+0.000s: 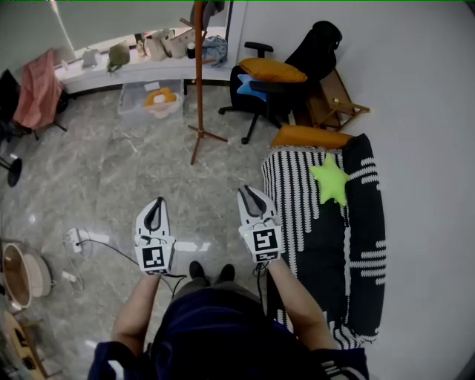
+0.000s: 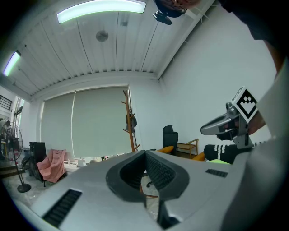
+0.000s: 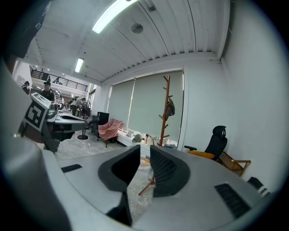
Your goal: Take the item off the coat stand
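Observation:
A wooden coat stand [image 1: 198, 82] rises from the marble floor a few steps ahead of me. A dark item [image 1: 212, 9] hangs near its top. The left gripper view shows the stand [image 2: 130, 131] far off with the dark item [image 2: 134, 122] on a peg. It is just as distant in the right gripper view, where the coat stand [image 3: 166, 113] carries the item [image 3: 170, 107]. My left gripper [image 1: 156, 203] is held low in front of me, shut and empty. My right gripper [image 1: 249, 193] is beside it, with a narrow gap between the pads and nothing in it.
A black-and-white striped sofa [image 1: 349, 245] with a green star cushion [image 1: 330, 180] stands to my right. An office chair [image 1: 261, 85] with an orange cushion is right of the stand, and a clear plastic box [image 1: 151, 102] is left of it. A cable and plug [image 1: 78, 241] lie on the floor.

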### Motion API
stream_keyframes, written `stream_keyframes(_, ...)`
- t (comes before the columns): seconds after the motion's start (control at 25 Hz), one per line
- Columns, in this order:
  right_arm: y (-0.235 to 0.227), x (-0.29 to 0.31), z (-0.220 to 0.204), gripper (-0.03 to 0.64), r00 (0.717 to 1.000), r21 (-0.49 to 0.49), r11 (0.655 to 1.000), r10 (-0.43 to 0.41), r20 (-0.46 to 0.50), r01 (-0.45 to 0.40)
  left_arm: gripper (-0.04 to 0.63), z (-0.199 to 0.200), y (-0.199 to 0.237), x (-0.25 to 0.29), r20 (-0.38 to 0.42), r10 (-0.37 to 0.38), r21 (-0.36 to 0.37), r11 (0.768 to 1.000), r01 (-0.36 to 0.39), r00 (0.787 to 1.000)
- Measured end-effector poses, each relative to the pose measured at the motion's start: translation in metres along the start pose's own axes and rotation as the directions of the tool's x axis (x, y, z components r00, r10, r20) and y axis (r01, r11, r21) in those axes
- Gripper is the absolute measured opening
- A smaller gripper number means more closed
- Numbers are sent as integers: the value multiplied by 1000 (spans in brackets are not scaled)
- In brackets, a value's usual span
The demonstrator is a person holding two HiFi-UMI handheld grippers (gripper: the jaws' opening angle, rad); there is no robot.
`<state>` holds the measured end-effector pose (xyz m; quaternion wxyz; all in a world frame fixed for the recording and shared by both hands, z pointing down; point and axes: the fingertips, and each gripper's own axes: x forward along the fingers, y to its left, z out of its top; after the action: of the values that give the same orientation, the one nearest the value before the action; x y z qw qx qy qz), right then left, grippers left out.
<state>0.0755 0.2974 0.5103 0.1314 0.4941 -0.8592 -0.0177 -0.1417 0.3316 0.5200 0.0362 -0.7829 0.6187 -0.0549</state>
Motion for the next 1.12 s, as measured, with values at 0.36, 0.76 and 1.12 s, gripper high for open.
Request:
stream_keyframes(0.36,3,7,13,159,1000,-20,1000,20,23,-19,25,1,4,-1,3,-13,3,1000,13,1000)
stream_keyframes(0.76,13,21,45,255,994,-20,999,49,98,-48,25,1,15,-4,5,-32,-1,999,32,999)
stream_keyframes(1.12,19,37,65,319,990,-42,998,56,131,-51,25,0,27,-4,9,-48,-2,999,48,999)
